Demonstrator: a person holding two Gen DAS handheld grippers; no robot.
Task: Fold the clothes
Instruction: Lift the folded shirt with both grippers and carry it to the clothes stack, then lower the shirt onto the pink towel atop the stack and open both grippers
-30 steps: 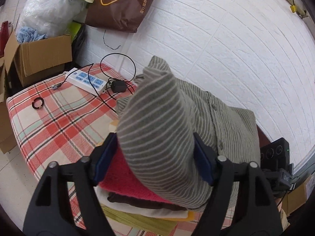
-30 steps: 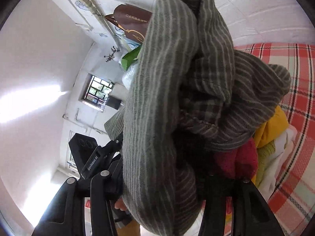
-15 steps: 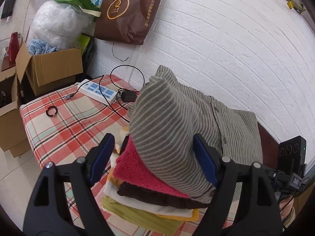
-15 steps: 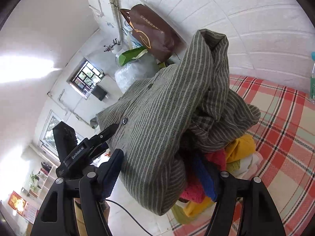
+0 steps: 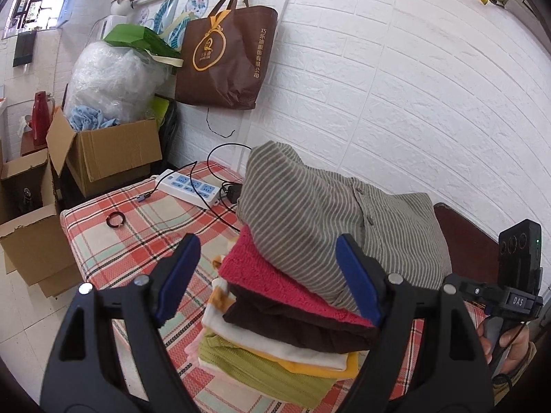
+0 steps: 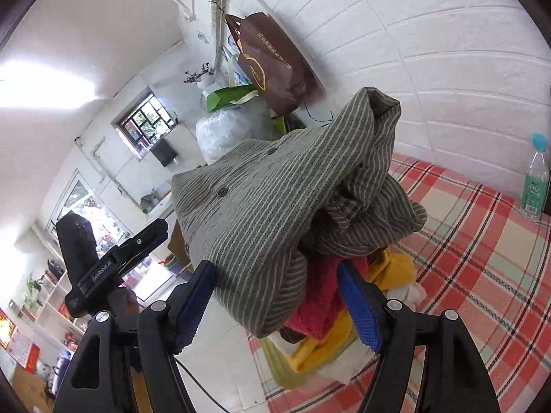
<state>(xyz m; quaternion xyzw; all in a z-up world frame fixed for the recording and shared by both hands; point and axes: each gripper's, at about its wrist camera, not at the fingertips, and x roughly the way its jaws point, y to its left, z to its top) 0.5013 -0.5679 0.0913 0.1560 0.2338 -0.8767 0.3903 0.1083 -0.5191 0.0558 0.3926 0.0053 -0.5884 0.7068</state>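
Observation:
A grey striped button shirt (image 5: 330, 227) lies folded on top of a stack of folded clothes (image 5: 286, 323) in red, brown, white, yellow and green, on a plaid-covered bed (image 5: 131, 241). My left gripper (image 5: 268, 278) is open and empty, just in front of the stack. In the right wrist view the shirt (image 6: 275, 199) sits on the same stack (image 6: 323, 320), loosely bunched at its right side. My right gripper (image 6: 279, 306) is open and empty, close in front of the shirt's hanging edge. The other handle shows at each view's edge.
A white power strip (image 5: 189, 186) with cables and a small dark ring (image 5: 116, 220) lie on the bed's far part. Cardboard boxes (image 5: 103, 151), a plastic-wrapped bundle and a brown bag (image 5: 224, 58) stand by the brick wall. A water bottle (image 6: 535, 175) stands at the far right.
Both grippers have let go of the striped shirt, opened and drawn back from the stack. The shirt now rests on top of the pile.

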